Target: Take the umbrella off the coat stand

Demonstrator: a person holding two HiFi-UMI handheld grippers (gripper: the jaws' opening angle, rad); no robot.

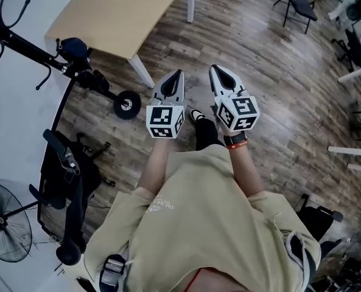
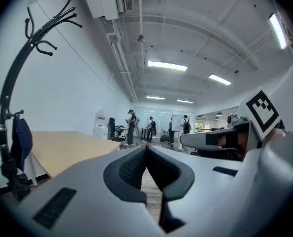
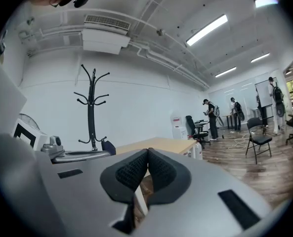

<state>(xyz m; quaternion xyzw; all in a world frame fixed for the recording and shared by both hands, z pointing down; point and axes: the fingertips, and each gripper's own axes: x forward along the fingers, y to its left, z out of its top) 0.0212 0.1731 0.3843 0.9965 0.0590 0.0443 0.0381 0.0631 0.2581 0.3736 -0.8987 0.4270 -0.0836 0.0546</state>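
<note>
The black coat stand (image 1: 28, 44) rises at the left of the head view, its hooks at the far upper left. A dark blue folded umbrella (image 1: 74, 46) hangs low on it, beside the table's corner. The umbrella also shows in the left gripper view (image 2: 21, 141) on the stand (image 2: 8, 90), and in the right gripper view (image 3: 107, 147) by the stand's pole (image 3: 91, 115). My left gripper (image 1: 173, 81) and right gripper (image 1: 220, 76) are held side by side over the floor, well right of the stand. Both are shut and empty. Their pads meet in the left (image 2: 146, 150) and right (image 3: 147, 153) gripper views.
A light wooden table (image 1: 116, 11) with white legs stands just beyond the stand. A small wheel (image 1: 126, 105) sits near the stand's foot. At lower left stand a fan (image 1: 7, 230) and a black chair (image 1: 64, 175). A folding chair (image 1: 302, 5) and white table legs (image 1: 353, 151) are at the right.
</note>
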